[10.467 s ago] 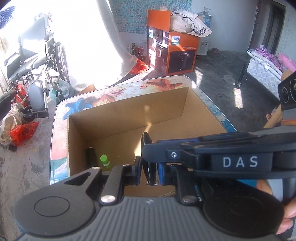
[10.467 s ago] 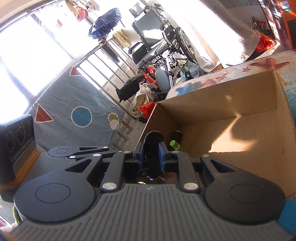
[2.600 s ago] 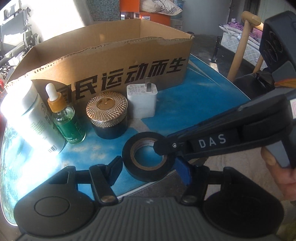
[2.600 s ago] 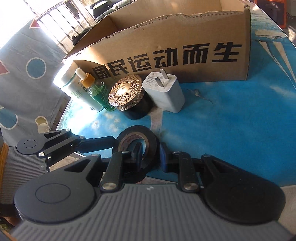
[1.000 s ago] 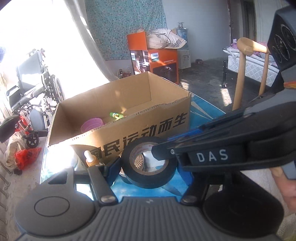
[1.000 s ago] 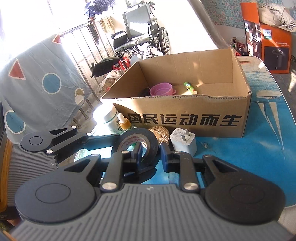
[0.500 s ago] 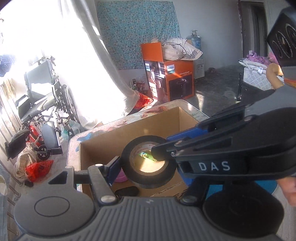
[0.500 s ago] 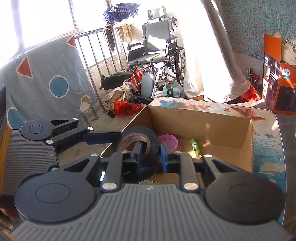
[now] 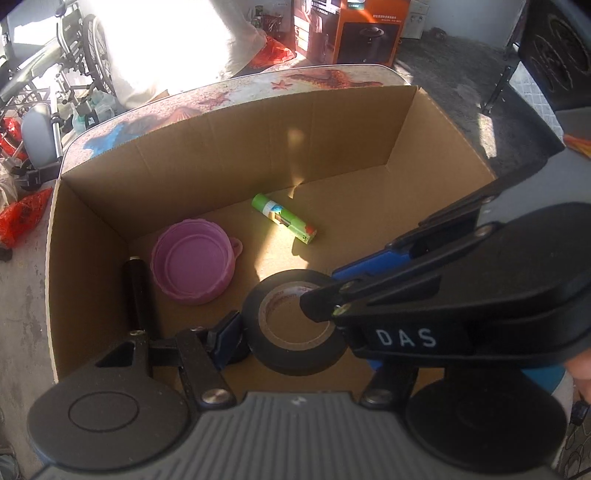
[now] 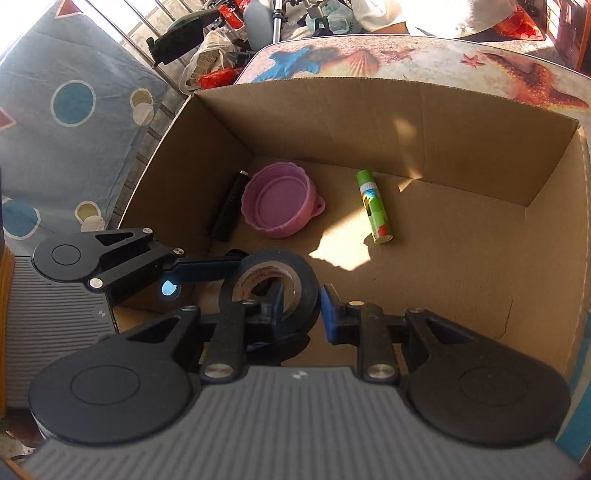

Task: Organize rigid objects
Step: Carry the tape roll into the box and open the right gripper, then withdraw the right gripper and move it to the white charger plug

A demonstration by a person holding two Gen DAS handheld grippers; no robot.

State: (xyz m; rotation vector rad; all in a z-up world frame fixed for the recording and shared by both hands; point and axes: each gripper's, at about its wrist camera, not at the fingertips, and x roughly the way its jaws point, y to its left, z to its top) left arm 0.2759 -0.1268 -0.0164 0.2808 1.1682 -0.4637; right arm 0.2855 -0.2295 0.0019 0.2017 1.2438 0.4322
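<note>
A black tape roll (image 9: 295,325) hangs over the near part of the open cardboard box (image 9: 236,122). My left gripper (image 9: 299,328) spans the roll's outer sides. My right gripper (image 10: 299,306) grips the roll's wall (image 10: 295,280), one finger inside the core and one outside. On the box floor lie a pink bowl (image 9: 192,266), a green tube (image 9: 284,219) and a black stick (image 9: 135,291); they also show in the right wrist view: bowl (image 10: 279,201), tube (image 10: 375,206), stick (image 10: 229,206).
The box (image 10: 388,99) stands on a sea-print table (image 10: 406,59). A wheelchair (image 9: 55,81) and red bags (image 9: 22,214) are on the floor to the left. An orange carton (image 9: 347,29) stands beyond the table. A patterned cloth (image 10: 66,110) hangs to the left.
Both grippers have carried the tape roll up from the table in front of the box, over its near wall, and tipped down so it now hangs above the box floor.
</note>
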